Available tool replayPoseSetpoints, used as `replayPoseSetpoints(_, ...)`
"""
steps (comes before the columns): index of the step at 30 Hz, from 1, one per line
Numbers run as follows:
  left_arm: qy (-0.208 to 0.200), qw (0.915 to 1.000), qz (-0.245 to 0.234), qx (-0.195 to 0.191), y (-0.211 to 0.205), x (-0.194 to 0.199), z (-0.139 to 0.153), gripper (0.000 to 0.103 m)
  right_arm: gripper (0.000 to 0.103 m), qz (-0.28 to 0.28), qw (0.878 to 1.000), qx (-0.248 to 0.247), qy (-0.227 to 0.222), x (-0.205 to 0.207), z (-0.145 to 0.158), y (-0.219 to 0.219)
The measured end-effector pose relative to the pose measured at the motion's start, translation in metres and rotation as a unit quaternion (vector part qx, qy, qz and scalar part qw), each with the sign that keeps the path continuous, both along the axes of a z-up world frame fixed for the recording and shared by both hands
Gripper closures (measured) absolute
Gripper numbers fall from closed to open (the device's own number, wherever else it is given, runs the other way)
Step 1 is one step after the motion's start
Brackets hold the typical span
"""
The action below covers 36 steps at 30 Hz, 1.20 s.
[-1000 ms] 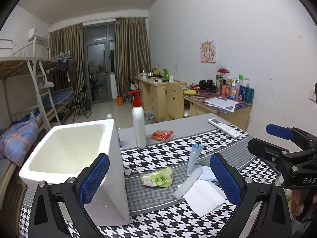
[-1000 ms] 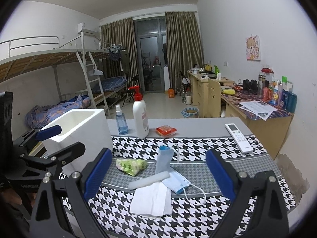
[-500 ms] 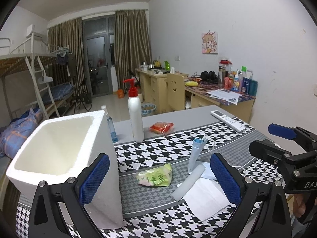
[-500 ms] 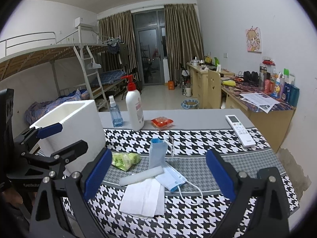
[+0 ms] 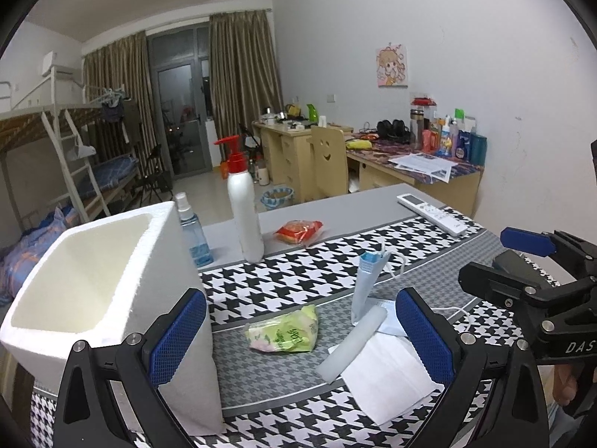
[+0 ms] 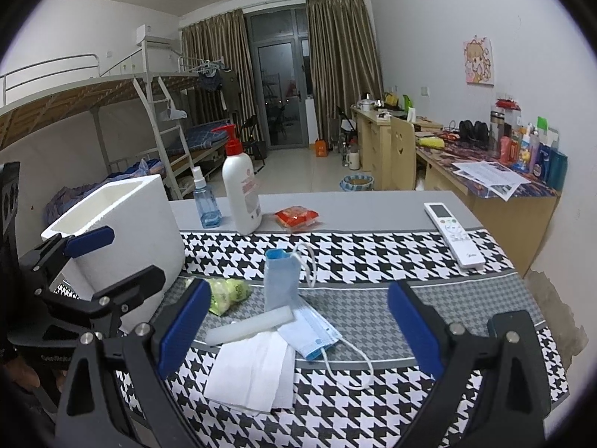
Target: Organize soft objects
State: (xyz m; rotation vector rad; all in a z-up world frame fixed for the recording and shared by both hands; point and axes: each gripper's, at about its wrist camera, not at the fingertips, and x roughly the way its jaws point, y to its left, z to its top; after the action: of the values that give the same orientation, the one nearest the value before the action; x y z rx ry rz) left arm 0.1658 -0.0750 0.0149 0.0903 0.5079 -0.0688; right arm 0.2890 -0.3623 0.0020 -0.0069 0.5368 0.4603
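Observation:
A white foam box [image 5: 100,272] [image 6: 123,231] stands open-topped at the table's left. On the houndstooth cloth lie a green soft packet [image 5: 285,330] [image 6: 227,293], a white foam stick [image 5: 352,339] [image 6: 248,326], a white tissue [image 5: 388,373] [image 6: 253,369] and a blue face mask [image 6: 309,336], with a second blue mask [image 5: 367,280] [image 6: 280,280] propped upright. My left gripper [image 5: 298,336] [image 6: 112,257] is open above the green packet, holding nothing. My right gripper [image 6: 298,328] [image 5: 496,257] is open above the tissue and mask, also holding nothing.
A white pump bottle [image 5: 244,209] [image 6: 240,190], a blue spray bottle [image 5: 192,231] [image 6: 207,201] and a red packet [image 5: 298,229] [image 6: 296,216] stand at the table's far side. A remote [image 5: 433,212] [image 6: 453,231] lies far right. A dark phone [image 6: 511,324] rests near right.
Both grippers have dropped lower and closer to the table over the soft items. Both stay open, and nothing on the table has moved.

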Motion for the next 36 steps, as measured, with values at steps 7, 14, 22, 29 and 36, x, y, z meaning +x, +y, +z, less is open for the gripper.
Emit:
replayPoseSetpoints(7, 0.001, 1.0000, -0.003, 0.006, -0.012, 0.010, 0.000, 0.001, 0.005, -0.004, 1.000, 0.008, 0.007, 0.010, -0.004, -0.012)
replayPoseSetpoints(14, -0.001, 0.9999, -0.013, 0.010, -0.026, 0.019, -0.001, 0.001, 0.005, -0.010, 1.000, 0.014, 0.013, 0.020, -0.006, -0.025)
replayPoseSetpoints(22, 0.028, 0.9996, -0.007, 0.000, -0.027, 0.038, -0.018, 0.001, 0.005, -0.006, 1.000, 0.005, 0.027, 0.030, -0.014, -0.026)
replayPoseSetpoints(29, 0.046, 0.9988, 0.017, -0.008, -0.016, 0.054, -0.032, 0.001, 0.005, 0.002, 0.999, 0.000, 0.040, 0.040, -0.020, -0.020)
replayPoseSetpoints(36, 0.060, 0.9974, 0.039, -0.007, -0.002, 0.061, -0.043, 0.001, 0.005, 0.023, 0.998, -0.004, 0.052, 0.049, -0.027, -0.007)
